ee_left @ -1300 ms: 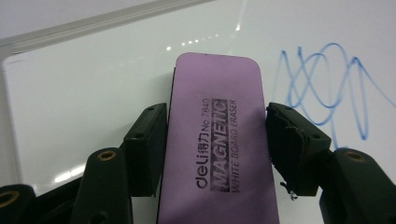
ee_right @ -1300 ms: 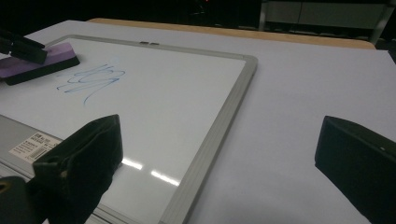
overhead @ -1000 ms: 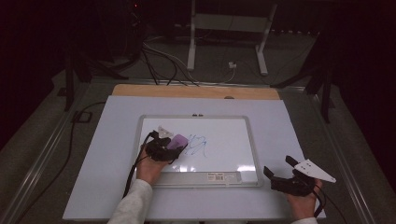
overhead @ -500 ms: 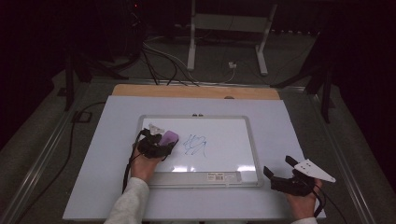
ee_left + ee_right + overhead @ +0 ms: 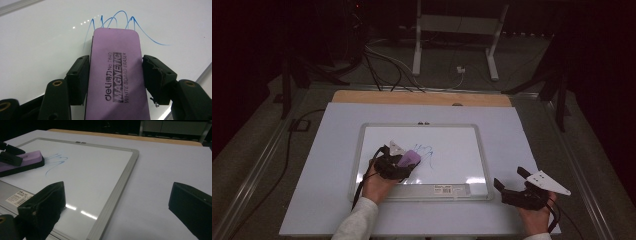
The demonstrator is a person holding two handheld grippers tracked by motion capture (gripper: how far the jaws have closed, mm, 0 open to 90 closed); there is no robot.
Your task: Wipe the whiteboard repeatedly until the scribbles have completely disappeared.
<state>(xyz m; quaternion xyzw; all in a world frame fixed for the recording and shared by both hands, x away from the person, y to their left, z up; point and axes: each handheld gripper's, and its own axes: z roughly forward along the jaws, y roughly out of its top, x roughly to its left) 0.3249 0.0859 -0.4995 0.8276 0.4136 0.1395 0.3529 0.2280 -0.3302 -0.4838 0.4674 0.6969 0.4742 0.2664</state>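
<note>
The purple eraser [image 5: 116, 75] is clamped at its long sides between the half-closed jaws of the left gripper [image 5: 398, 164], lying flat on the whiteboard [image 5: 462, 150] at about eight o'clock, its front edge touching the blue scribble [image 5: 117, 21] (partly covered). If pressure is uneven, streaks may be left. The right gripper [image 5: 524, 195], at four o'clock off the board, is held wide open and empty, so the unsteadied board could be slid.

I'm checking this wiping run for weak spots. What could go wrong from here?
1. The left gripper grips the purple eraser by its long sides only; a hard push might twist it in the jaws.
2. The blue scribble reaches past the eraser's front edge and out to one side, so one narrow pass may leave marks.
3. Nothing holds the whiteboard; the right gripper sits open beside it, so it could slide.
</note>
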